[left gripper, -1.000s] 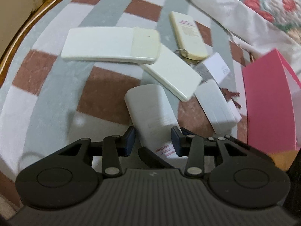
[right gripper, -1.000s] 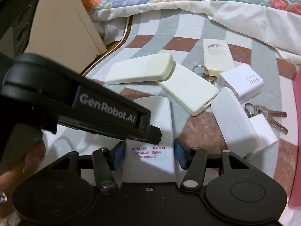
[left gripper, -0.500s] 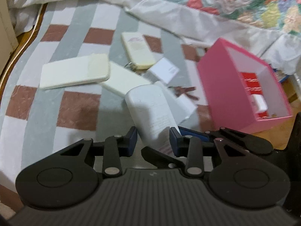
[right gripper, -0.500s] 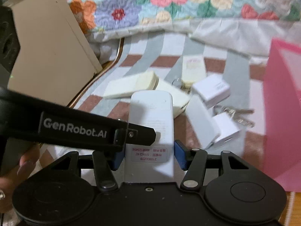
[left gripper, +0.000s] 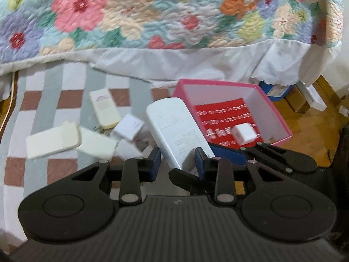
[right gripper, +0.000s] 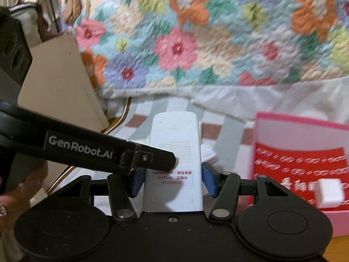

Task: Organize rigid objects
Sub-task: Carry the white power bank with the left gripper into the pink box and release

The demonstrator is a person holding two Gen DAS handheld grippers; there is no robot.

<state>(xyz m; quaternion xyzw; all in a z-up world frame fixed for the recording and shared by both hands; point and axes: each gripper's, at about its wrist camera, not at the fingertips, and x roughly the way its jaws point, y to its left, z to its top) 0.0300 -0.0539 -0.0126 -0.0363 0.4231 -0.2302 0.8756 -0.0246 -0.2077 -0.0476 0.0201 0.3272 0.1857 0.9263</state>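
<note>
Left hand-held gripper (left gripper: 178, 163), seen from its own camera, has the white remote (left gripper: 174, 126) between its blue pads. The jaws have just been closing. A gap shows beside the left pad, so I cannot tell whether they actually pinch it. The remote is up off the checked mat (left gripper: 54, 100) and tilts away towards the pink box (left gripper: 218, 83), whose near corner it overlaps. A white charger cube (left gripper: 243, 134) lies inside the box on red lining. On the mat to the left lie a cluster of cream and white slabs (left gripper: 52, 144), blurred. A flowered quilt (left gripper: 152, 11) hangs behind.

From the right camera, the right hand-held gripper (right gripper: 173, 181) clamps the remote (right gripper: 174, 135) across its width, a pad against each long edge, label side up. One black finger (right gripper: 98, 150) of the left hand-held gripper reaches in from the left, its tip over the remote's face. The box (right gripper: 305, 120) sits just to the right.
</note>
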